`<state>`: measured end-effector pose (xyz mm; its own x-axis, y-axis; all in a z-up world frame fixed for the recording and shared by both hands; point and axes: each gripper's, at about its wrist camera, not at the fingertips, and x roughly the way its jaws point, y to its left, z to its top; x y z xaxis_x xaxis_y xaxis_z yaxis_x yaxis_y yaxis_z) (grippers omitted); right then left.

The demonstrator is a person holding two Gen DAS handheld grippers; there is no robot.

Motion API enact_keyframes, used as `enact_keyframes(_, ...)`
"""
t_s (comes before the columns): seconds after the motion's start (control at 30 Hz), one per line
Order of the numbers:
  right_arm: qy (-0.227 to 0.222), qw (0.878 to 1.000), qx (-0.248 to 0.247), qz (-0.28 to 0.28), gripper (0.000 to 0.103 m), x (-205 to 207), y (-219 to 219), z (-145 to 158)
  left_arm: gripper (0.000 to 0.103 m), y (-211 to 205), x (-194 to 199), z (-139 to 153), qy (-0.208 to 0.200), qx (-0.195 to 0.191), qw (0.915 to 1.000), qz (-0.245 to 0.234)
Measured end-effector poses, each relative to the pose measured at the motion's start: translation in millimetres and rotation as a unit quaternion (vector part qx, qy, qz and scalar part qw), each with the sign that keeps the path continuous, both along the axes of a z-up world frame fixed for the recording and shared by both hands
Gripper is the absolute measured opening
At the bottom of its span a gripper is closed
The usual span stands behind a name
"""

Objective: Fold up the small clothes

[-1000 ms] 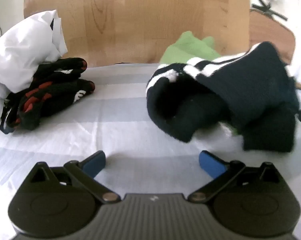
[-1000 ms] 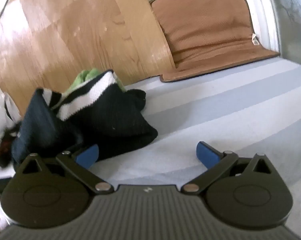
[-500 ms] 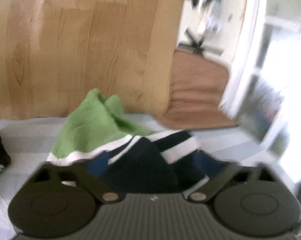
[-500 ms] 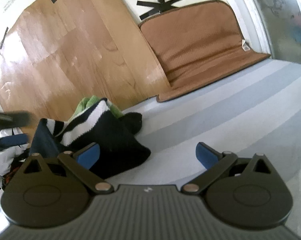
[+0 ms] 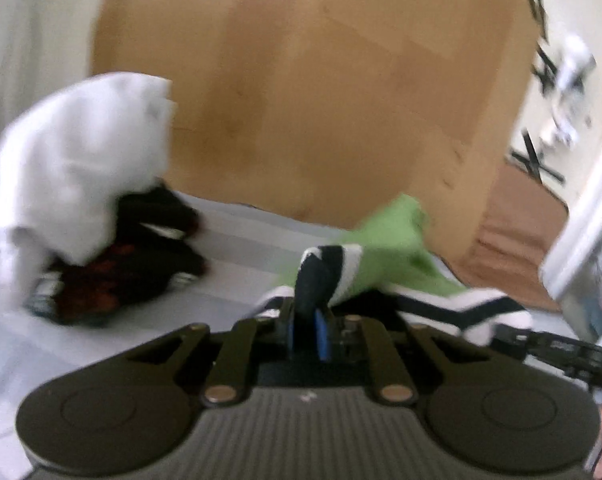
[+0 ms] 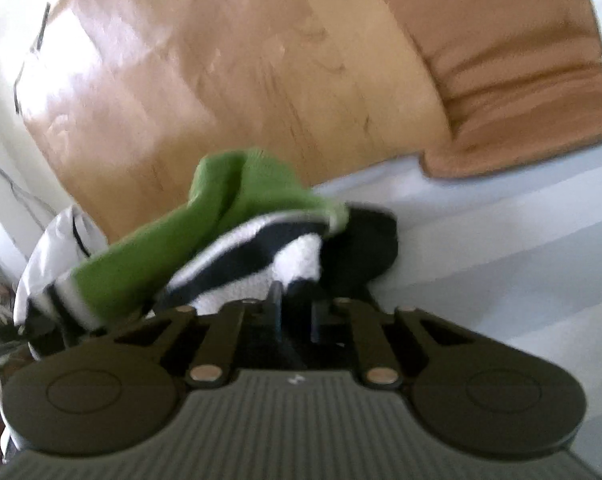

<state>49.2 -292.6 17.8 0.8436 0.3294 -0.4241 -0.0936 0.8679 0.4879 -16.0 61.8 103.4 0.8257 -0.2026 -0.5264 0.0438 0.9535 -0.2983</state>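
A small garment (image 5: 389, 256) in green, navy and white stripes lies bunched on the pale striped sheet (image 5: 229, 280). My left gripper (image 5: 307, 320) is closing its jaws, and the blue pads pinch a navy and white fold that stands up between them. The right wrist view shows the same garment (image 6: 241, 208) stretched across the picture. My right gripper (image 6: 295, 312) is closing its jaws on a dark edge beside a white band. That right gripper (image 5: 557, 348) also shows at the right edge of the left wrist view. Both pictures are blurred.
A crumpled white garment (image 5: 81, 160) lies over a black and red one (image 5: 141, 272) at the left. A wooden panel (image 5: 321, 100) stands behind the sheet. A brown cushion (image 6: 521, 60) leans at the back right, with bare striped sheet (image 6: 501, 260) in front of it.
Both grippers went from wide open to closed on the striped garment. The left one swung to the right and rose with its fold. More of the green part now shows.
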Motion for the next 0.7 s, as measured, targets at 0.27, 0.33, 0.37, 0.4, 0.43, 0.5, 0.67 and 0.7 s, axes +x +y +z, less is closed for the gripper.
enact_keyframes(0.27,-0.158,0.983,-0.054,-0.081,0.009,-96.9,-47.2,165.8,0.009,56.3,-43.1,105.0,-0.118,-0.026,0.9927,-0.004)
enact_keyframes(0.33,-0.196,0.971,-0.093,-0.102,0.009,-134.4,-51.5,207.3,0.009,60.3,-55.6,132.9,-0.154,-0.022,0.9878,-0.010)
enact_keyframes(0.37,-0.200,0.968,-0.102,-0.108,0.009,-154.0,-60.7,216.4,0.009,62.3,-62.1,143.6,-0.168,-0.015,0.9855,-0.011)
enact_keyframes(0.4,-0.205,0.966,-0.113,-0.113,0.009,-172.6,-62.7,226.5,0.009,63.5,-68.2,149.8,-0.178,-0.007,0.9840,-0.010)
enact_keyframes(0.43,-0.204,0.964,-0.125,-0.117,0.009,-184.3,-65.5,230.6,0.009,64.3,-73.7,154.2,-0.186,0.006,0.9825,-0.006)
enact_keyframes(0.5,-0.190,0.963,-0.146,-0.122,0.009,-209.1,-67.9,224.9,0.009,64.8,-78.4,151.7,-0.185,0.026,0.9823,0.000)
enact_keyframes(0.67,-0.074,0.975,-0.169,-0.119,0.011,-227.2,-79.6,131.5,0.017,50.4,-66.1,77.4,-0.073,0.067,0.9946,-0.032)
enact_keyframes(0.7,-0.039,0.980,-0.159,-0.112,0.016,-232.3,-82.5,104.2,0.021,48.6,-69.1,57.9,-0.051,0.073,0.9952,-0.041)
